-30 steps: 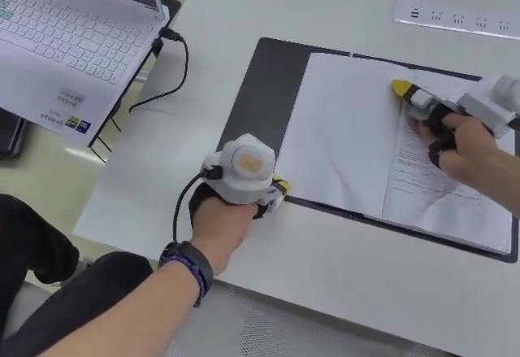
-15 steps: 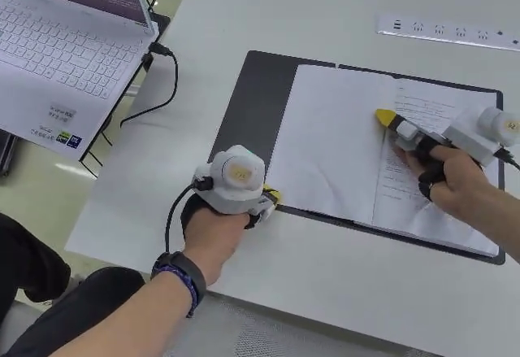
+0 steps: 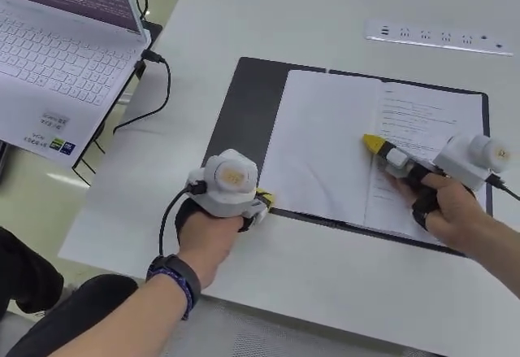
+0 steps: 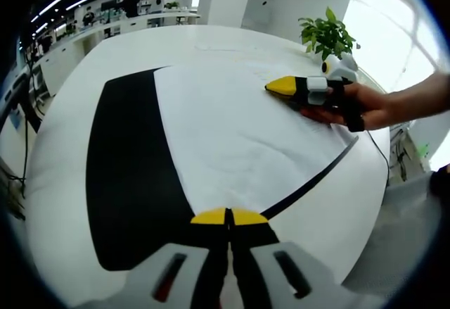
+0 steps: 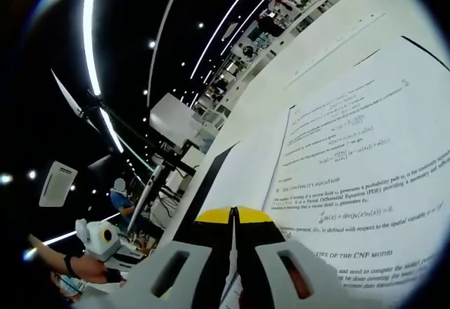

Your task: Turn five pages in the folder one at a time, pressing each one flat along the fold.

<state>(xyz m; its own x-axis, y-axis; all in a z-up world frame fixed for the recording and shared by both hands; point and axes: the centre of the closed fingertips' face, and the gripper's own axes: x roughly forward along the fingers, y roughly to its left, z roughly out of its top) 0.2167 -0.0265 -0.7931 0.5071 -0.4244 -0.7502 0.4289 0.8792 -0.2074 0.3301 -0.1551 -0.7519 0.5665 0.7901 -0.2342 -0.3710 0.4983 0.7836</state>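
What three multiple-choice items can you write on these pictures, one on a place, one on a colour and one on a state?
1. Where is the tip of the right gripper?
A. on the laptop
B. at the fold of the folder
C. on the power strip

2. What colour are the tips of the left gripper?
A. yellow
B. red
C. blue

3. How does the folder lie?
A. shut
B. standing upright
C. open and flat

Answers:
1 B: in the head view the tip lies on the paper by the fold.
2 A: the left gripper view shows both tips yellow.
3 C: the pages and the black cover lie spread on the table.
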